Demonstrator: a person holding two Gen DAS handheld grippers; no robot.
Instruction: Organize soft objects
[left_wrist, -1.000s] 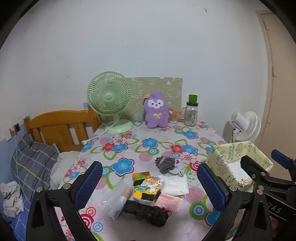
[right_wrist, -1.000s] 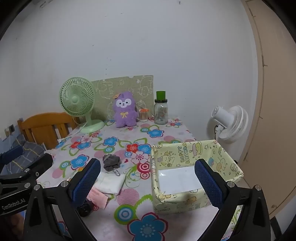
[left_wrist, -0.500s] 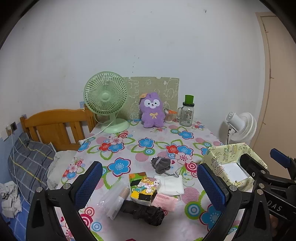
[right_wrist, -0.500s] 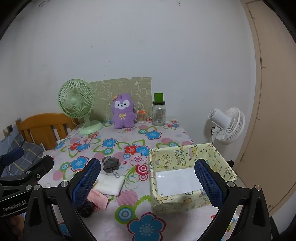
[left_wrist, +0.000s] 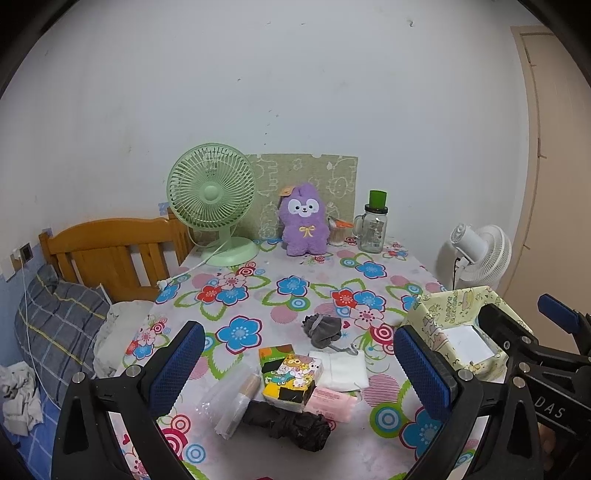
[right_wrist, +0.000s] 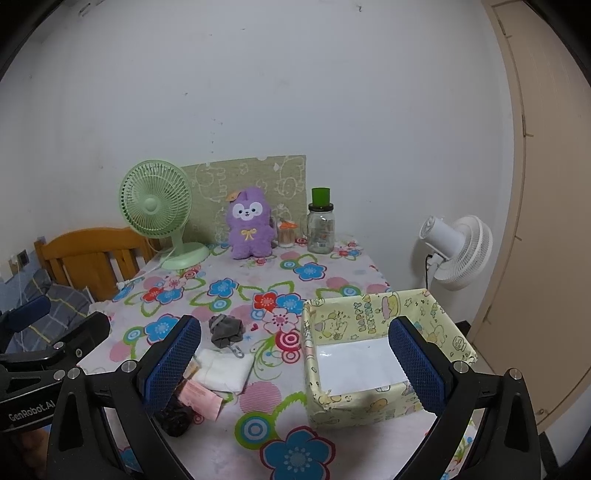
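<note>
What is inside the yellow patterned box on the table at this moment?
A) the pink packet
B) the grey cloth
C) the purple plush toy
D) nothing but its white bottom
D: in the right wrist view the yellow patterned box shows only its bare white bottom, and the soft items lie outside it on the table.

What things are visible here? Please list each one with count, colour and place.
box: 1, yellow print, table's right
grey pouch: 1, table middle
white cloth: 1, near pouch
tissue pack: 1, colourful, front
pink pack: 1, front
black bundle: 1, front edge
plastic bag: 1, clear, front left
plush: 1, purple, back
green fan: 1, back left
jar: 1, green lid, back
left claw: open
right claw: open
</note>
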